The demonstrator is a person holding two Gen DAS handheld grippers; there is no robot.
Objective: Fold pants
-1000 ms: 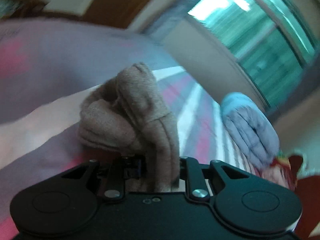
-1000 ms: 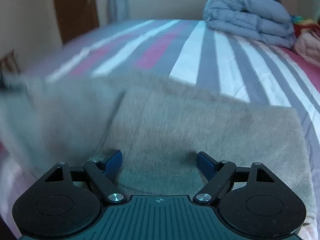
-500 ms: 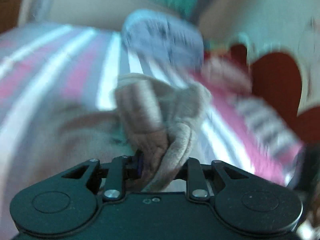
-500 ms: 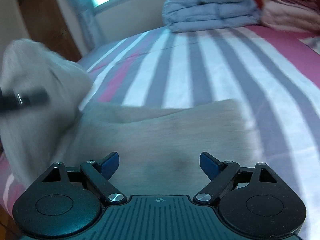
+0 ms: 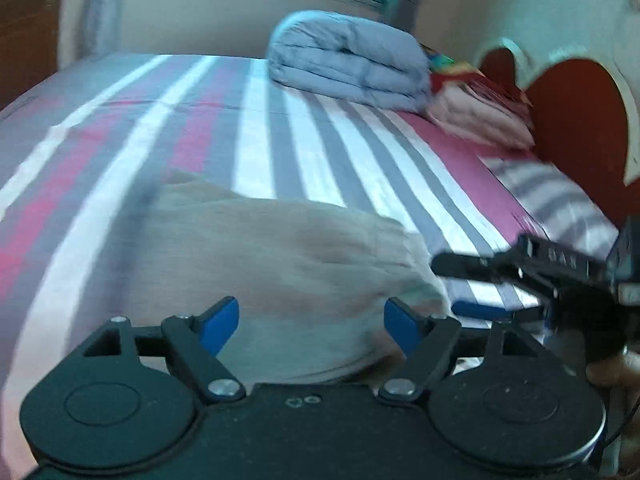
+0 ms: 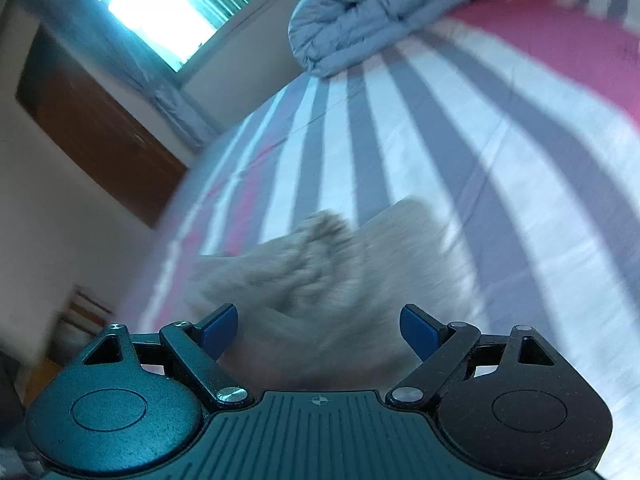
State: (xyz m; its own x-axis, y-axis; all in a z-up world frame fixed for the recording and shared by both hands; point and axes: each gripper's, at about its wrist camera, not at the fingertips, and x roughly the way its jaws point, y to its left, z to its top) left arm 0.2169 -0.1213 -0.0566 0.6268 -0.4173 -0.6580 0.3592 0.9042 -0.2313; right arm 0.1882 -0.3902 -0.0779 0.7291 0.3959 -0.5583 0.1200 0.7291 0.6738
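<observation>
The beige pants (image 5: 280, 264) lie folded in a low pile on the striped bed sheet (image 5: 304, 148). My left gripper (image 5: 312, 322) is open and empty, its blue pads just above the near edge of the pants. My right gripper (image 6: 318, 330) is open and empty too, close over the pants (image 6: 332, 280), which look rumpled and blurred there. The right gripper also shows at the right edge of the left wrist view (image 5: 520, 280), beside the pile.
A folded grey-blue duvet (image 5: 348, 64) and a pink folded blanket (image 5: 476, 116) lie at the far end of the bed. A red headboard (image 5: 576, 120) stands at the right. A brown wardrobe (image 6: 92, 128) and a window (image 6: 160, 4) are at the left.
My left gripper has opened and let go of the bunched pants, which now lie on the bed. The right gripper stayed open and tilted to the left.
</observation>
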